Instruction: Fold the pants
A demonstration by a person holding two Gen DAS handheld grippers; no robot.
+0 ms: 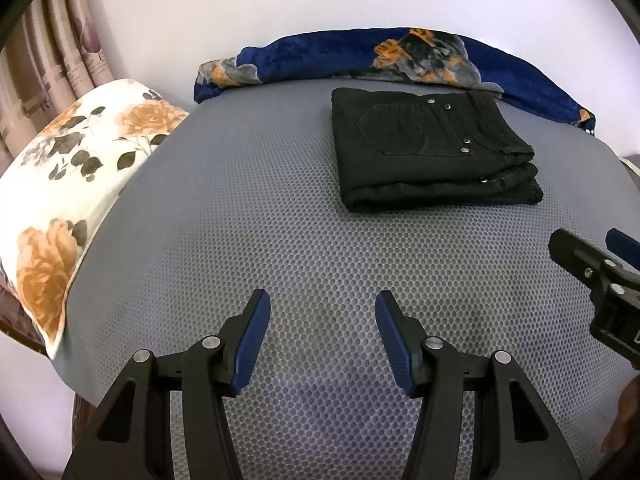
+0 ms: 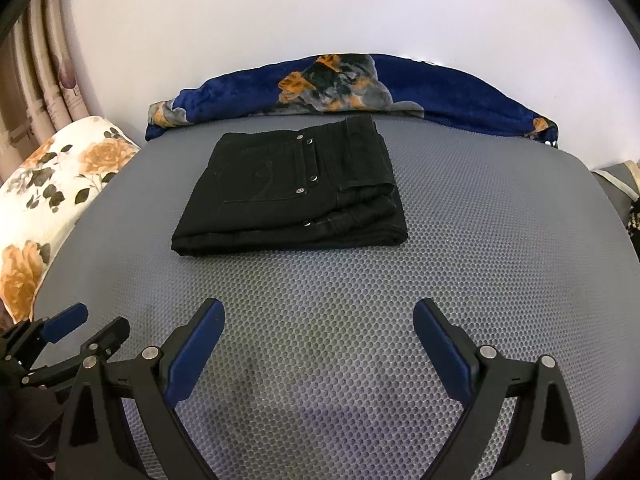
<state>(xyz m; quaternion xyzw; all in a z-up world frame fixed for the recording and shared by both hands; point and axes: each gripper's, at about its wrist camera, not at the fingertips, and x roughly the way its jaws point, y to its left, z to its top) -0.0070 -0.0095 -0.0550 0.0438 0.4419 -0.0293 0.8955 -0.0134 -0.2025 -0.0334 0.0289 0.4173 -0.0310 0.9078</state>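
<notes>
- Already folded: black pants (image 1: pixel 434 152) on grey mat (image 1: pixel 256 216), far side.
- Only from left wrist: left gripper (image 1: pixel 322 336) spread apart, empty.
- Only from right wrist: right gripper (image 2: pixel 318 344) wide apart, empty.

No brand, label or number is showing legibly anywhere in either view. The curtain (image 1: pixel 60 60) hanging at the far left is carrying faint printed script beside a purple flower, and one larger mark there may be a letter, but the writing is appearing too small and blurred to read. The folded black pants (image 2: pixel 292 192) are showing only plain metal rivets and a stitched pocket, with no readable tag. A small pale mark on the right gripper's (image 1: pixel 624 320) body, at the right edge, is also staying illegible.
</notes>
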